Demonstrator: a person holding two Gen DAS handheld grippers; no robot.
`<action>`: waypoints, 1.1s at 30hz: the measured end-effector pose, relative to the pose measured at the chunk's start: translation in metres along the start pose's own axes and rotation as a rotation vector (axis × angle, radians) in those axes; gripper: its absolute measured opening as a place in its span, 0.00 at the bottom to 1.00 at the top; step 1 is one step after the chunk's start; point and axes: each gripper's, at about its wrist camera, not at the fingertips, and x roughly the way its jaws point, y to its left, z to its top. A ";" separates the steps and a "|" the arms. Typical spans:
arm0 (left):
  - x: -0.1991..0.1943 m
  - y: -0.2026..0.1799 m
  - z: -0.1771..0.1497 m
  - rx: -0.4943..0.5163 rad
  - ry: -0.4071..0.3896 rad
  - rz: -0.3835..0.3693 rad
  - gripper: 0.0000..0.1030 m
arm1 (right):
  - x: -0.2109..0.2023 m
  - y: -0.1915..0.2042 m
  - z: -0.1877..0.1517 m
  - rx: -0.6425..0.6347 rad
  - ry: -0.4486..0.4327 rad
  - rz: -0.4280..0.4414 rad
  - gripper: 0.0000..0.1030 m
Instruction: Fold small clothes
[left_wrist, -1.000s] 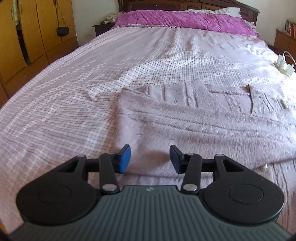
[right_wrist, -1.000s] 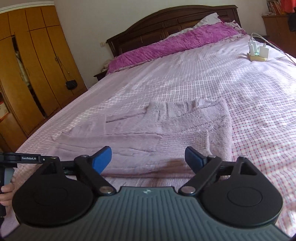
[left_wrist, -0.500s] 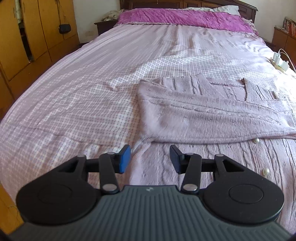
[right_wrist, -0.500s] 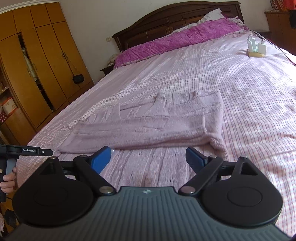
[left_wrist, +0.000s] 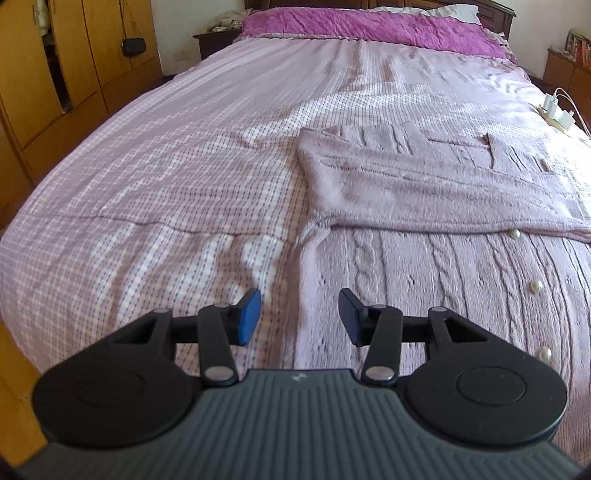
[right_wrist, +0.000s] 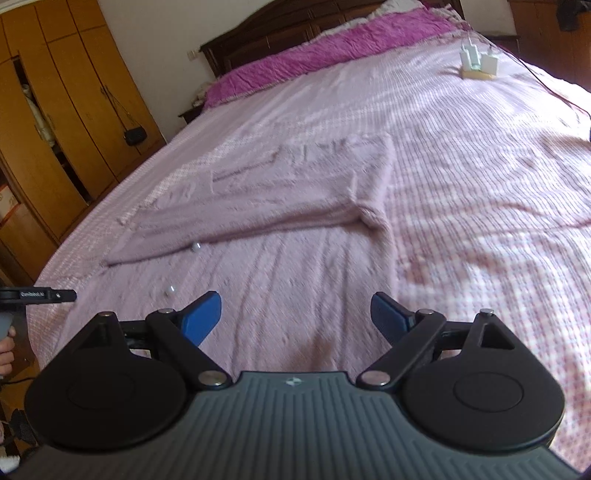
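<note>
As I look through left view: left claw (left_wrist: 299, 314) open, nothing between pads, hangs over near left edge of cardigan (left_wrist: 424, 192). Cardigan lies flat on bed (left_wrist: 166, 177), top part folded down over bottom. Soft, floppy knit, light, I think. Pearl buttons (left_wrist: 536, 285) hard, could slip from pads, so I skip those.

Right view: right claw (right_wrist: 293, 315) open wide, empty, above bottom part of cardigan (right_wrist: 280, 206). Best hold, I think: pinch bottom corners, one claw each side. Knit may stretch or sag if I pull.
</note>
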 end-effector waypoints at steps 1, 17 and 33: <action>-0.001 0.001 -0.002 0.001 0.003 -0.003 0.47 | -0.002 -0.002 -0.003 0.001 0.006 -0.004 0.90; -0.011 0.011 -0.034 0.063 0.061 -0.004 0.47 | -0.020 -0.020 -0.028 -0.030 0.121 -0.007 0.90; -0.007 0.017 -0.052 0.065 0.150 -0.076 0.47 | -0.009 -0.017 -0.047 -0.064 0.272 0.152 0.91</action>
